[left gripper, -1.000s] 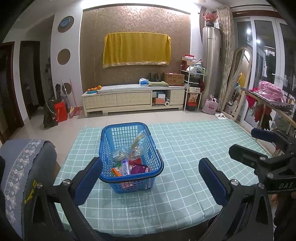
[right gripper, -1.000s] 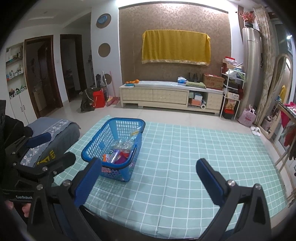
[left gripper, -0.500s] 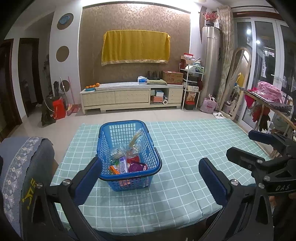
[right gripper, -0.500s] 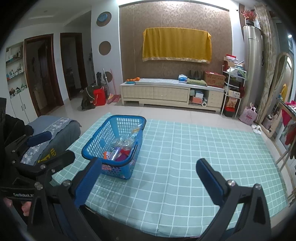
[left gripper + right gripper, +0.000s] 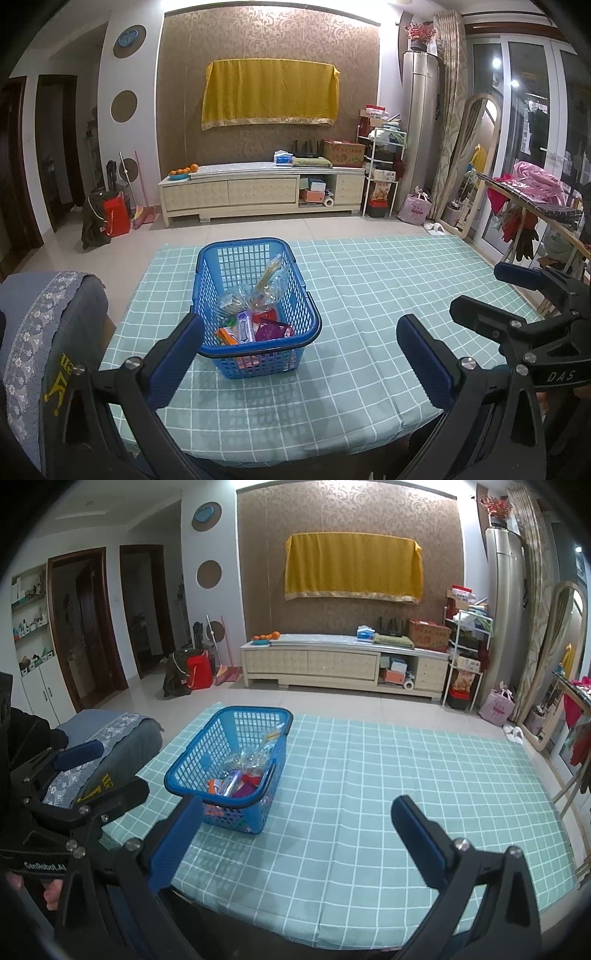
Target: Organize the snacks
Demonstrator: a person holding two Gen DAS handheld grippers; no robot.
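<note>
A blue plastic basket [image 5: 236, 258] stands on the left part of a table with a green checked cloth [image 5: 369, 295]. It holds several snack packets [image 5: 255, 321], some clear, one purple, one orange. My left gripper [image 5: 301, 347] is open and empty, just in front of the basket near the table's front edge. In the right wrist view the basket [image 5: 207, 753] is ahead to the left, and my right gripper [image 5: 295, 827] is open and empty over the cloth [image 5: 406, 775] to the basket's right.
A grey padded chair [image 5: 40, 325] stands at the table's left side. A cream TV cabinet [image 5: 258, 192] lines the far wall. A clothes rack [image 5: 532, 206] stands to the right of the table.
Both views have shifted slightly; the basket sits a little further ahead of the grippers. Both grippers stay open and empty.
</note>
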